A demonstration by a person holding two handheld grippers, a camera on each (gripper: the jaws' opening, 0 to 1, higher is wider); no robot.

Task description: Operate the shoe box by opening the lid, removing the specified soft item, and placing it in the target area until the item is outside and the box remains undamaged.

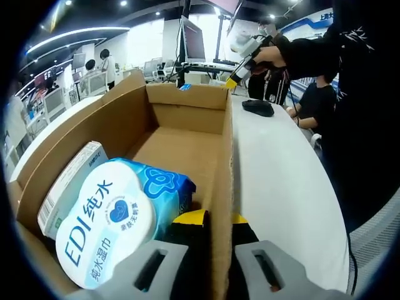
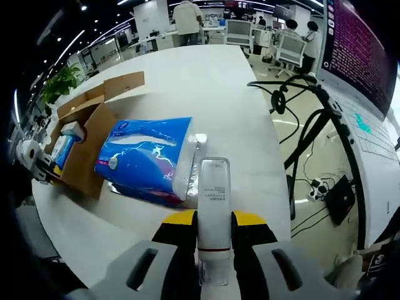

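The left gripper [image 1: 215, 250] clamps the right wall of the open brown cardboard box [image 1: 220, 156], where a round-topped blue wet-wipes pack [image 1: 119, 215] lies. The right gripper [image 2: 212, 240] grasps a clear upright tube [image 2: 213, 206] above the white table [image 2: 206, 81], beside a blue plastic tissue package [image 2: 147, 153].

The left gripper [image 1: 211, 262] straddles something thin; the right gripper [image 2: 212, 265] is clamped on something, raised.
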